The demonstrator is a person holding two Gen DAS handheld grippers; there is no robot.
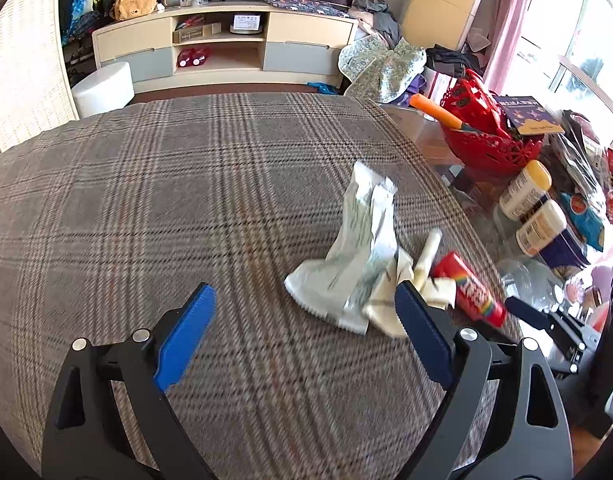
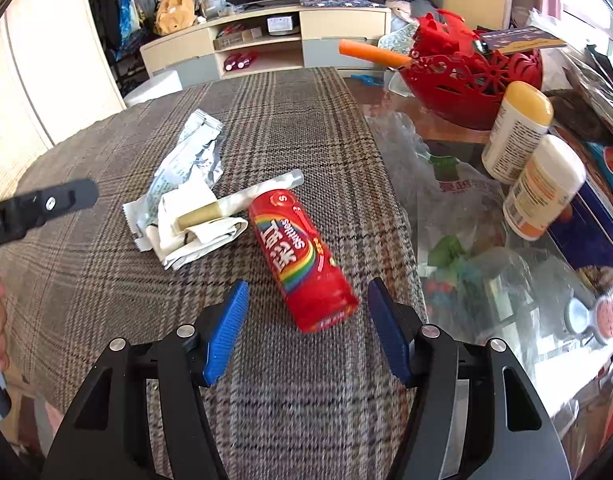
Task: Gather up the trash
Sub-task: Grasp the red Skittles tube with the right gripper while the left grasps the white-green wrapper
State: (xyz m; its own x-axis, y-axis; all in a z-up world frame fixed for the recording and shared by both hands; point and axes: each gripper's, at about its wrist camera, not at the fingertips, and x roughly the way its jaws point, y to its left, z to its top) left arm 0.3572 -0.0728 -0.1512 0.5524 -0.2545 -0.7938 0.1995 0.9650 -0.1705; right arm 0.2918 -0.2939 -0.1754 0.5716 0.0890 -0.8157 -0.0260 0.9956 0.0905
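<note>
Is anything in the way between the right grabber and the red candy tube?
Nothing visible. The right gripper has its jaws open just short of the tube, with only bare plaid cloth between them.

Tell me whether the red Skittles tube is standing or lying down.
Lying down. The red Skittles tube rests on its side on the plaid tablecloth, its label running lengthwise along the cloth.

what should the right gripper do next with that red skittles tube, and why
Probably ease forward and down so the pads straddle the tube, then close. The right gripper is open, and the red Skittles tube lies flat on the plaid cloth, its near end just ahead of the gap, untouched.
</note>
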